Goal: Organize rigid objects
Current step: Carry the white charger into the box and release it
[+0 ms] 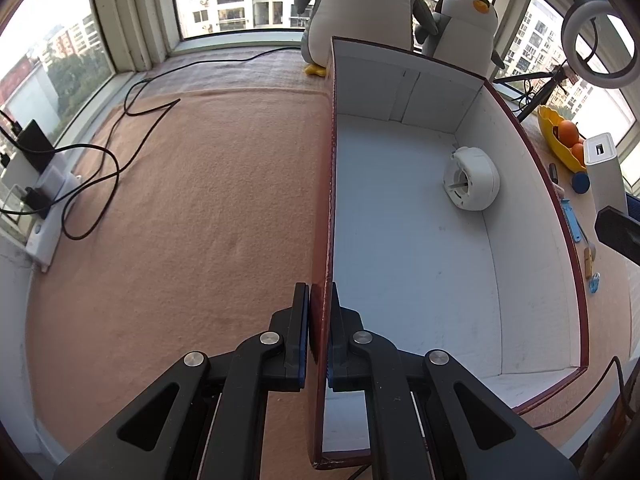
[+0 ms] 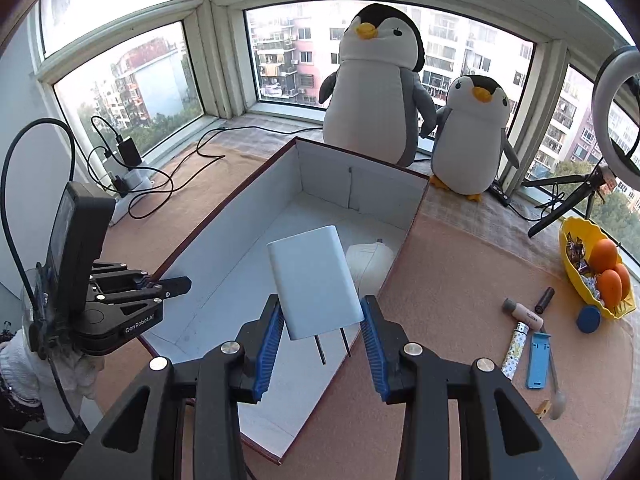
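White inside and dark red along its edges, the open cardboard box (image 1: 404,240) stands on the tan felt mat (image 1: 180,220). The left gripper (image 1: 320,320) is clamped on the box's left wall, one pad outside and one inside. The left wrist view alone shows a round white device (image 1: 472,179) lying on the box floor against the far right wall; the right wrist view gives only a partly hidden white shape there.

The right gripper (image 2: 322,344) grips a white plug-in charger (image 2: 316,284) between its blue pads (image 2: 269,344), the two metal prongs pointing down and toward the camera, the charger raised over the near part of the box. The left wrist view catches this charger only at its right edge.

Only the right wrist view shows the loose things on the mat right of the box: a small wooden mallet (image 2: 524,314), a patterned stick (image 2: 514,348), a blue stand (image 2: 538,360), a dark battery (image 2: 545,300), a blue disc (image 2: 589,319) and a yellow bowl (image 2: 568,240) holding oranges (image 2: 604,254). Two plush penguins (image 2: 380,92) sit behind the box.
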Motion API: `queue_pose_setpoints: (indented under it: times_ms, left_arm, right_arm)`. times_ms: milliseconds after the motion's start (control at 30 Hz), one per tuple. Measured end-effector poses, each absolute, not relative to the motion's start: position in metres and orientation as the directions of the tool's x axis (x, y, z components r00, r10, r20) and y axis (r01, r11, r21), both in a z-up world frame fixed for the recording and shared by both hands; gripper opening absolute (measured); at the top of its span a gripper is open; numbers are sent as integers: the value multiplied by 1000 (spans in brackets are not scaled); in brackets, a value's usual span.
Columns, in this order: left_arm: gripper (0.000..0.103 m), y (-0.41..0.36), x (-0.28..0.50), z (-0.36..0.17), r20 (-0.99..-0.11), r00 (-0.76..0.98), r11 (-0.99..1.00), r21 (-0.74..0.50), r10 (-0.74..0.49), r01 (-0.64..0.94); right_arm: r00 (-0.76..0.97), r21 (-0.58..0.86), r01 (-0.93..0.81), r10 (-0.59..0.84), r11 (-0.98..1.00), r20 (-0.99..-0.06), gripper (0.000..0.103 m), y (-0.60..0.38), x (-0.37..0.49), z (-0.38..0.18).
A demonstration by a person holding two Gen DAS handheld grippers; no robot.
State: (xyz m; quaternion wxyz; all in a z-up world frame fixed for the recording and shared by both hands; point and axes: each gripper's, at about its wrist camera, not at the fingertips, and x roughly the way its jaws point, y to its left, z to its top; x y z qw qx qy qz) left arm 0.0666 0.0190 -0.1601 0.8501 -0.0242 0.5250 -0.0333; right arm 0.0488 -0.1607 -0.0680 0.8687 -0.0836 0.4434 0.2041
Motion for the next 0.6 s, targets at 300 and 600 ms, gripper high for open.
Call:
queue_pose_setpoints:
  times_ms: [300,600]
  left_arm:
    - [6,18,67,-160,-891,448,997,-71,-76,29]
    - [5,13,68,-160,-896,441,998,-30,-53,59]
  right_arm:
    - [486,36,-472,294,881,-823,36,-139,49,-83]
    - [518,56,-445,307,894,-798,61,-149,43,-77]
